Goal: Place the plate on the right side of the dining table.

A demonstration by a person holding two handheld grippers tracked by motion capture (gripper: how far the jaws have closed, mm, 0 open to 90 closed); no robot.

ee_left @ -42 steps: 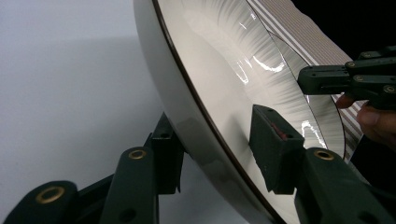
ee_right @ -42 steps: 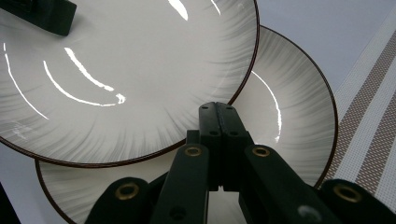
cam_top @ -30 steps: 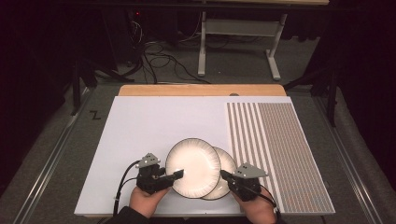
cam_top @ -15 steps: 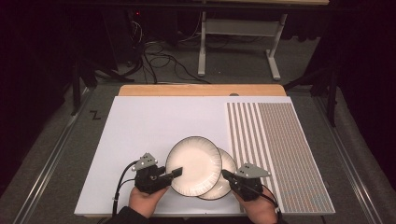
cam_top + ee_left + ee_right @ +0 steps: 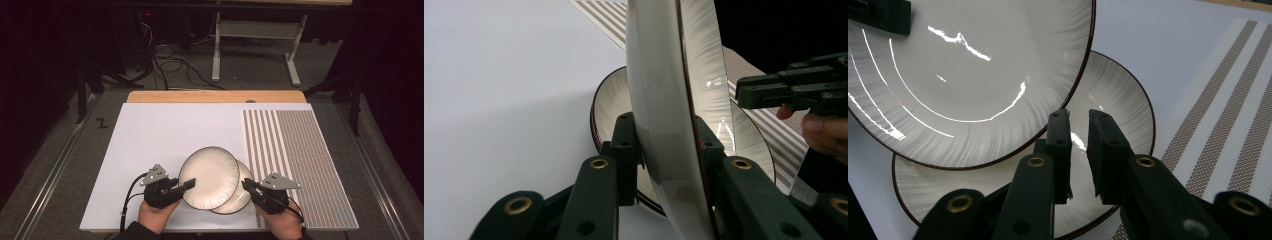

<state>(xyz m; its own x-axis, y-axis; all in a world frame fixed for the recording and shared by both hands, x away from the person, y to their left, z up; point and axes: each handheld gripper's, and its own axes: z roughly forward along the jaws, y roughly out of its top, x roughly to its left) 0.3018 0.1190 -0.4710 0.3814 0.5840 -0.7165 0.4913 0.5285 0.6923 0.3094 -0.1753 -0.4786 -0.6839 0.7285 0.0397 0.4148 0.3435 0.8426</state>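
Observation:
Two white ribbed plates with dark rims lie near the table's front edge. My left gripper (image 5: 189,184) (image 5: 664,125) is shut on the left rim of the upper plate (image 5: 208,176) (image 5: 659,90) (image 5: 963,75), holding it tilted above the lower plate (image 5: 239,197) (image 5: 611,107) (image 5: 1113,100), which rests on the white mat and is half covered. My right gripper (image 5: 246,184) (image 5: 1080,117) hovers at the lower plate's right side, its jaws nearly together with nothing between them. The left gripper view also shows the right gripper (image 5: 794,92) past the held plate.
A white mat (image 5: 150,135) covers most of the table. A brown-striped placemat (image 5: 300,150) lies along its right side, next to the plates. A wooden strip (image 5: 215,96) runs along the far edge. Beyond it are floor cables and a metal stand.
The right gripper has drawn back a little to the right. The left gripper and its plate have barely shifted.

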